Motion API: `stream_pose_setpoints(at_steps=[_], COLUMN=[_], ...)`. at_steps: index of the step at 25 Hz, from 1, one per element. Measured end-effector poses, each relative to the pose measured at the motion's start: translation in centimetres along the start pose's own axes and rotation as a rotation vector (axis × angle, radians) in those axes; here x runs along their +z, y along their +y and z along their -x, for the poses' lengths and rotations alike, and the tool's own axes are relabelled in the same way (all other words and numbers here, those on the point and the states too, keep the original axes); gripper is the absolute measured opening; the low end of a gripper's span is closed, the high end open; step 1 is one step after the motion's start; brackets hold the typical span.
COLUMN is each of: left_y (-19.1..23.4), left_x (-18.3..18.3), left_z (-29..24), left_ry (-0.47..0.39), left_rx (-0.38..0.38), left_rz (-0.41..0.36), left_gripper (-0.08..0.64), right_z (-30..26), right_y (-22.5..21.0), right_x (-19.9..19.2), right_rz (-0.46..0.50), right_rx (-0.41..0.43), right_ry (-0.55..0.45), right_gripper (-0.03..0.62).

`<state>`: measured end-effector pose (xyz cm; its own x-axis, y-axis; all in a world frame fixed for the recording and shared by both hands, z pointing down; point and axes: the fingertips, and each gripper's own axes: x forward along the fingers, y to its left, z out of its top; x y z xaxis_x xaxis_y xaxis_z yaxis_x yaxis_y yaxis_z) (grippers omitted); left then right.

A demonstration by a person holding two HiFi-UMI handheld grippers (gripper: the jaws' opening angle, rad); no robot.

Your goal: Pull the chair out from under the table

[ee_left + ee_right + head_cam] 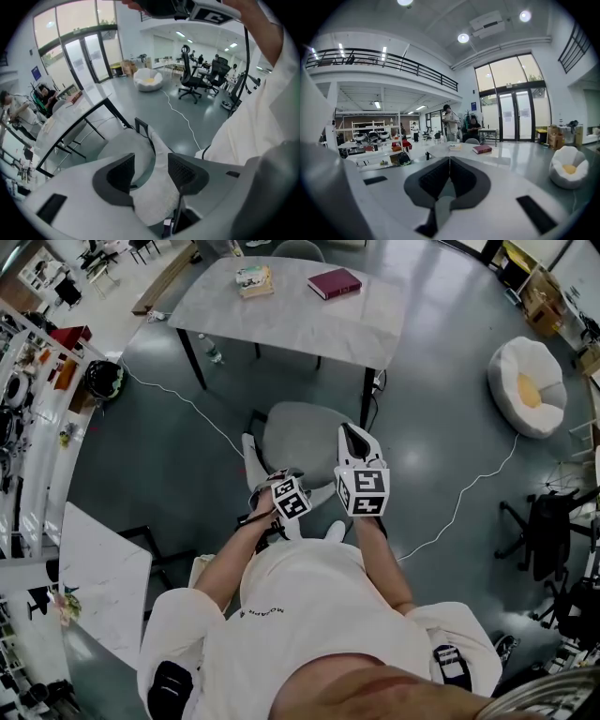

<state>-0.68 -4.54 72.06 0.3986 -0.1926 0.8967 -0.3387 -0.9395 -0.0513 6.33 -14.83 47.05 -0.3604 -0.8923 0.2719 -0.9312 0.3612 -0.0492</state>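
Head view: the chair [302, 432] stands with its grey seat clear of the near edge of the table [281, 324], so I judge the pull all but done. My left gripper [279, 487] hangs at the chair's near side, and my right gripper [352, 439] is just beside it, above the seat.

Left gripper view: the tongs stand wide and point down at the pale backrest [157, 197], the natural handle for pulling. It shows between them, and neither pad seems to press it, though the wide lens makes that gap hard to gauge.

Right gripper view: the tongs are pinched together on nothing and aimed across at the table. It looks parked, out of the way.
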Motion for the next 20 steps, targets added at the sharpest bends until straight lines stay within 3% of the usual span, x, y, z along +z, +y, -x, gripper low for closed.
stream_pose_setpoints(at_steps=[10,20], left_y=[4.8,8.8], left_x=[6.1,12.4], left_z=[6.8,15.3], left_ry=[-0.256,-0.559], left_rx=[0.106,0.254], left_rz=[0.247,0.388], left_gripper=[0.167,0.080], right_z=[-0.3,-0.3], right_y=[0.2,0.4], right_x=[1.7,3.3], right_rz=[0.004,0.005], right_rx=[0.002,-0.002], right_ry=[-0.026,-0.054], right_gripper=[0.012,0.013])
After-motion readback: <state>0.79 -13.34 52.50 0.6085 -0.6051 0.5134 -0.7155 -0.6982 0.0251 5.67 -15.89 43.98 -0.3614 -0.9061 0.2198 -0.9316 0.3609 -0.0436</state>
